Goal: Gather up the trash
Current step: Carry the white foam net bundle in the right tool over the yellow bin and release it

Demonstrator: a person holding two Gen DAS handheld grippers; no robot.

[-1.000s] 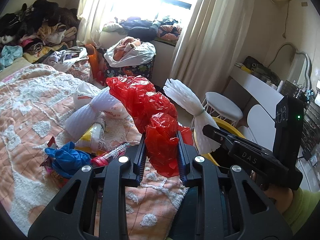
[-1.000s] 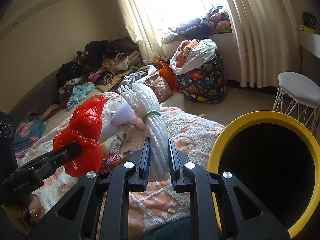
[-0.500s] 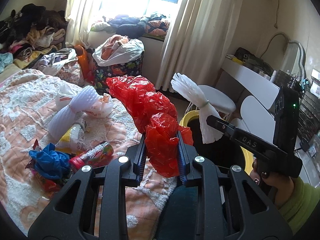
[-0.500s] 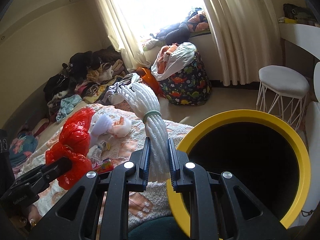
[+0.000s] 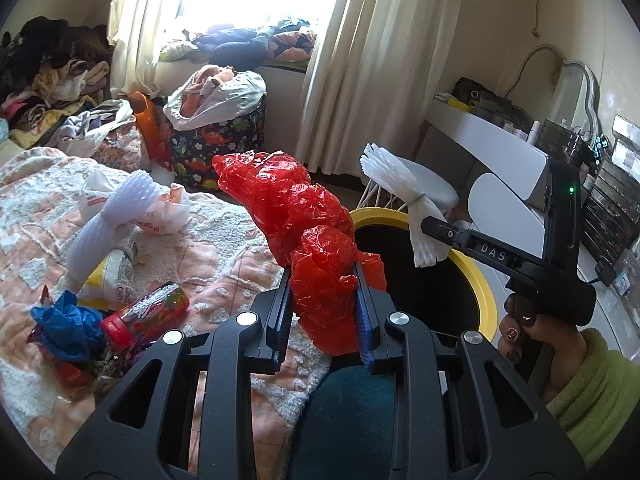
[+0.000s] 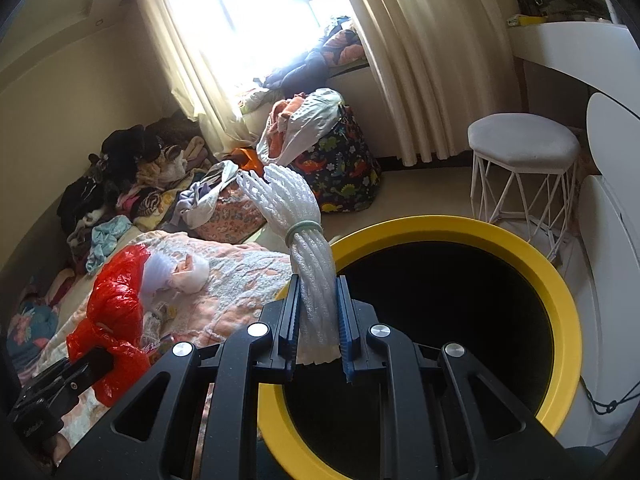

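My left gripper (image 5: 323, 316) is shut on a crumpled red plastic bag (image 5: 304, 232), held above the bed's edge just left of the yellow-rimmed bin (image 5: 486, 292). My right gripper (image 6: 318, 320) is shut on a white foam net bundle (image 6: 308, 240) tied with a green band, over the near left rim of the bin (image 6: 560, 280), whose inside is dark. Each view shows the other gripper: the right gripper (image 5: 434, 228) with the foam net bundle (image 5: 404, 184), and the red plastic bag (image 6: 116, 312) at lower left.
On the bedspread (image 5: 224, 240) lie another foam net (image 5: 112, 216), a white bag (image 5: 168, 212), a bottle (image 5: 148, 316), a blue bag (image 5: 68, 324) and wrappers. A white stool (image 6: 524, 152), a dresser (image 5: 492, 148), a laundry bag (image 6: 340, 160) and clothes piles stand around.
Both grippers have swung right from the bed toward the bin, still holding their loads. The bin's opening has come further under the right gripper and fills more of its view.
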